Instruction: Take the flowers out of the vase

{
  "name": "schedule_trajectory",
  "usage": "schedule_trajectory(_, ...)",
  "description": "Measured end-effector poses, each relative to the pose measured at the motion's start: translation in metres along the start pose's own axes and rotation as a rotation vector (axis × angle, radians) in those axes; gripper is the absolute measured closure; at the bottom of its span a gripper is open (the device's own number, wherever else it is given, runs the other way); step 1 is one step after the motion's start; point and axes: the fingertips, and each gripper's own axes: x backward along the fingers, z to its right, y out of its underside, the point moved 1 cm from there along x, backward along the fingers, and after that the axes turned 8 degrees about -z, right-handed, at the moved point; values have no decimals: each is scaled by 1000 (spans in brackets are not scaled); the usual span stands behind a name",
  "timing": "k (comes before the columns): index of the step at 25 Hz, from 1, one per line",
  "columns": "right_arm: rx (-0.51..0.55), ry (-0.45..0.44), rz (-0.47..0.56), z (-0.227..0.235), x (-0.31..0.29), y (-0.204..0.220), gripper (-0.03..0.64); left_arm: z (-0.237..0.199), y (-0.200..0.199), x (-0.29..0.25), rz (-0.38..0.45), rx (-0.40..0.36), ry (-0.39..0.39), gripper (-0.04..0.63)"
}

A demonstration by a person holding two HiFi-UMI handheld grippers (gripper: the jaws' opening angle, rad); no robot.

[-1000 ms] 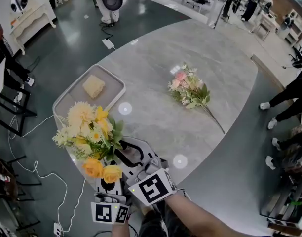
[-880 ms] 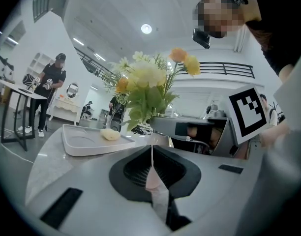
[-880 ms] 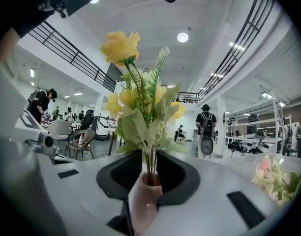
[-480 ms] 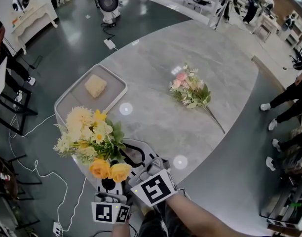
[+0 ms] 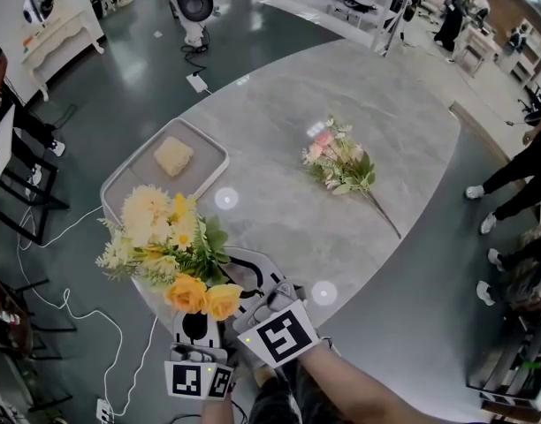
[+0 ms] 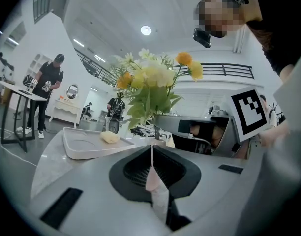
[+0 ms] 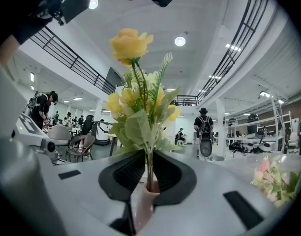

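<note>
A yellow bouquet [image 5: 169, 246] stands in a small pink vase [image 7: 140, 203] at the near-left edge of the table [image 5: 279, 104]. In the head view the blooms hide the vase. My left gripper [image 6: 151, 168] is shut on the vase [image 6: 158, 191] low down. My right gripper [image 7: 149, 173] comes in just above the vase mouth. Its jaws are closing and their pads press on the green stems [image 7: 149, 168]. In the head view both grippers sit under the bouquet, the left gripper [image 5: 195, 321] beside the right gripper [image 5: 238, 276].
A pink bouquet [image 5: 339, 163] lies on the table's far right side. A grey tray [image 5: 129, 179] holding a yellow sponge-like block [image 5: 174, 156] sits at the left edge behind the vase. People stand around the room's edges, and cables run across the floor at left.
The yellow blooms have shifted slightly to the right over the grippers. Both grippers have stayed almost where they were.
</note>
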Motion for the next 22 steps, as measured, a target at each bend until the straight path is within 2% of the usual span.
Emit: schedule_trajectory(22,-55,23,80,6,15,-40,557,6,-19,15,16,-25,13,574)
